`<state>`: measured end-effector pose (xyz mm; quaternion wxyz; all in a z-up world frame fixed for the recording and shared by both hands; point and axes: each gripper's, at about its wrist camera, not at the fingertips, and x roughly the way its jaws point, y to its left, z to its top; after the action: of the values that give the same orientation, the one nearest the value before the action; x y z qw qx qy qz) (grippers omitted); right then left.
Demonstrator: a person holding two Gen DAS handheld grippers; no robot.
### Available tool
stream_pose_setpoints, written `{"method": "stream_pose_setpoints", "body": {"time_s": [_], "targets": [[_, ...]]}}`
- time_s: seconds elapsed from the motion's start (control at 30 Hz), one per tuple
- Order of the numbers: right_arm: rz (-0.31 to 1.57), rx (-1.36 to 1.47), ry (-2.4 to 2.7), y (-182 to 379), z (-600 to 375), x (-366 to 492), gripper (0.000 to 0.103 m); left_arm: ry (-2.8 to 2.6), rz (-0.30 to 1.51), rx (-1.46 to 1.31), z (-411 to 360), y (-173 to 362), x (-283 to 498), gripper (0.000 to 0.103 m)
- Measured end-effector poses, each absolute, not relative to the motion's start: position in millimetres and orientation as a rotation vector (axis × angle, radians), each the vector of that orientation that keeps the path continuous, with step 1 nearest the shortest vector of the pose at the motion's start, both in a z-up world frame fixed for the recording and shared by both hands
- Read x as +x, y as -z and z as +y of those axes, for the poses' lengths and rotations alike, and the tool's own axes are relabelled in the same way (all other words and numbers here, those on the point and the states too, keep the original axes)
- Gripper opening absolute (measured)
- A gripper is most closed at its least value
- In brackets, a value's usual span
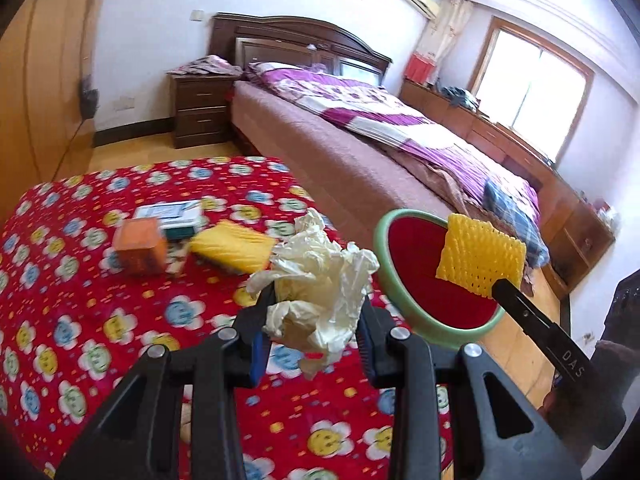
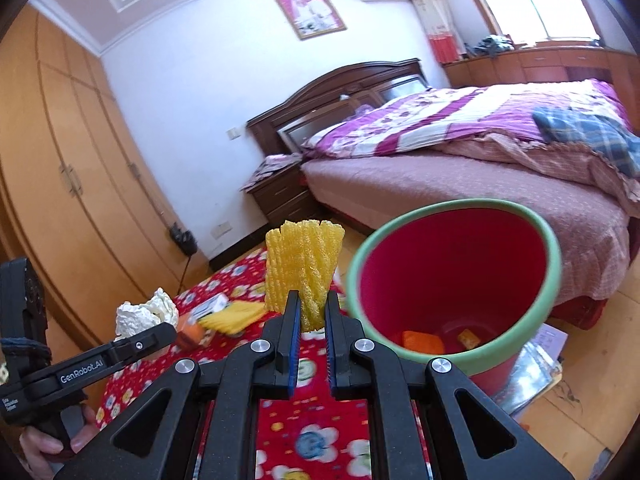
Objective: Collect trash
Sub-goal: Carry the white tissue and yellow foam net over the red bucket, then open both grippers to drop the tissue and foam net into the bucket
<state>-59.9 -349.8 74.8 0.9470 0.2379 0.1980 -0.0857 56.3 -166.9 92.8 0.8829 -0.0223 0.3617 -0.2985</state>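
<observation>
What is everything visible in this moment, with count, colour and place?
Bin: 1, red with green rim, on the floor beside the table; orange and yellow scraps inside.
Foam net: 1, yellow, held up next to the bin.
Crumpled wrap: 1, cream-white, held above the table.
Second foam net: 1, yellow, lying on the table.
Orange box: 1, on the table.
Flat box: 1, white and green, behind the orange box.
Tablecloth: 1, red, flowered.
Bed: 1, purple quilt, behind the table.
Nightstand: 1, dark brown, beside the bed.
Left gripper: shut on the wrap.
Right gripper: shut on the net.
</observation>
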Motion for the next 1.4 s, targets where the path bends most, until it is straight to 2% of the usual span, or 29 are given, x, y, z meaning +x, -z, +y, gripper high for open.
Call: {"method": "stream_pose_setpoints", "body": {"time_s": [0.63,1.07,1.2,1.3,1.4], "targets": [[0.436,0.569,0.404,-39,-432,-83,0.010,0.813,0.797,0.111,-299,-66,62,0.036],[0.486,0.604,0.449,-14,-458,-81,0.011,0.868,0.827,0.180,-351,-37,73,0.037],[0.484,0.594,0.443,-13,-461,-78,0.011,0.883,0.847,0.176,-359,-31,75,0.042],[0.482,0.590,0.440,-13,-461,-76,0.012,0.876,0.858,0.166,-359,-27,77,0.054],[0.481,0.590,0.434,-12,-461,-75,0.012,0.854,0.862,0.163,-357,-25,79,0.057]]}}
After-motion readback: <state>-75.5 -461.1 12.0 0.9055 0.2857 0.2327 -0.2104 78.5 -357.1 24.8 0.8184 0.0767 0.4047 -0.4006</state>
